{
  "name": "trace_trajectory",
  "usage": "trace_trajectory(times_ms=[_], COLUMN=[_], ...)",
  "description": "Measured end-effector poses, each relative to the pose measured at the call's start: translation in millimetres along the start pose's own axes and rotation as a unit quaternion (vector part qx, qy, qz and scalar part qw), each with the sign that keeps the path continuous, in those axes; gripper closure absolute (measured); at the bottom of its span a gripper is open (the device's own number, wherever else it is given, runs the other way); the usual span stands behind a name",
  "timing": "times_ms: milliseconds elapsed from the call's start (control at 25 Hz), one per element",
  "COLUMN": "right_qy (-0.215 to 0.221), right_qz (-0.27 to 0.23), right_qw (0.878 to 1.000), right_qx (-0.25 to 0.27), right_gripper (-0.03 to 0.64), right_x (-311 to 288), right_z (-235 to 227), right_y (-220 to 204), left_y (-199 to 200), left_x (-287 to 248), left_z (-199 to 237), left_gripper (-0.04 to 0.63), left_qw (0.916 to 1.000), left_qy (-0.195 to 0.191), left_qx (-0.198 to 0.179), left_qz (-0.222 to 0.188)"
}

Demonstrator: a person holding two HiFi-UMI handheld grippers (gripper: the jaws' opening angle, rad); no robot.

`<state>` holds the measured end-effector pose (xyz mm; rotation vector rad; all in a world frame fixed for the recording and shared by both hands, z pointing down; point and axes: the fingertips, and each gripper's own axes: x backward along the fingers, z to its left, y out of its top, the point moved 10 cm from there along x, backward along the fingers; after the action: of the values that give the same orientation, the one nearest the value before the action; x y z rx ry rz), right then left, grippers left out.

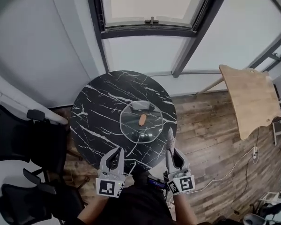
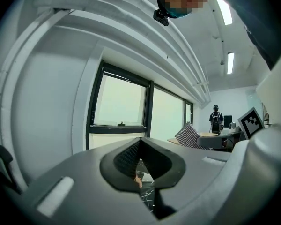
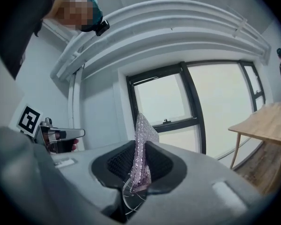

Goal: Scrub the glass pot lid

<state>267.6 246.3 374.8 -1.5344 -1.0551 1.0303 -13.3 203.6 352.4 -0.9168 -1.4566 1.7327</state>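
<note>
A round black marble table [image 1: 96, 118] carries the glass pot lid [image 1: 141, 129], which lies flat. The left gripper [image 1: 116, 153] is closed and empty, nearer than the lid. The right gripper [image 3: 139, 165] pinches a sparkly scrubbing cloth [image 3: 143, 137] just beside the lid's near right edge.

Soft daylight from the window [image 1: 150, 6] beyond the counter [image 1: 96, 116] lights the room evenly, and its panes wash out pale. Ceiling strip lights [image 2: 223, 9] flare white. The glass lid [image 1: 141, 122] carries a faint sheen. The mesh scrubber [image 3: 144, 125] glints between the jaws of the right gripper [image 3: 141, 144]. Every view bows at the edges, with dark corners and blurred near surfaces.
</note>
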Motion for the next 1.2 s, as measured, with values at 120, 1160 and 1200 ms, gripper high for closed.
trace_trajectory(times_ms=[120, 1160, 1200], right_qy=[0.041, 0.276, 0.285], right_qz=[0.015, 0.253, 0.255], right_qw=[0.999, 0.858, 0.849], right_qx=[0.014, 0.351, 0.365], right_gripper=[0.549, 0.549, 0.549], right_x=[-28.2, -306.2, -313.8], right_z=[-39.4, -148.4, -147.2], right_y=[-0.3, -170.2, -175.4], left_y=[2.2, -42.6, -43.6], left_x=[-29.4, -119.4, -117.4], left_z=[-14.6, -21.6, -20.5], left_gripper=[0.592, 0.592, 0.592], left_qw=[0.9996, 0.9962, 0.996], left_qy=[0.028, 0.063, 0.069], left_qx=[-0.003, -0.038, -0.035], left_qz=[-0.002, 0.046, 0.046])
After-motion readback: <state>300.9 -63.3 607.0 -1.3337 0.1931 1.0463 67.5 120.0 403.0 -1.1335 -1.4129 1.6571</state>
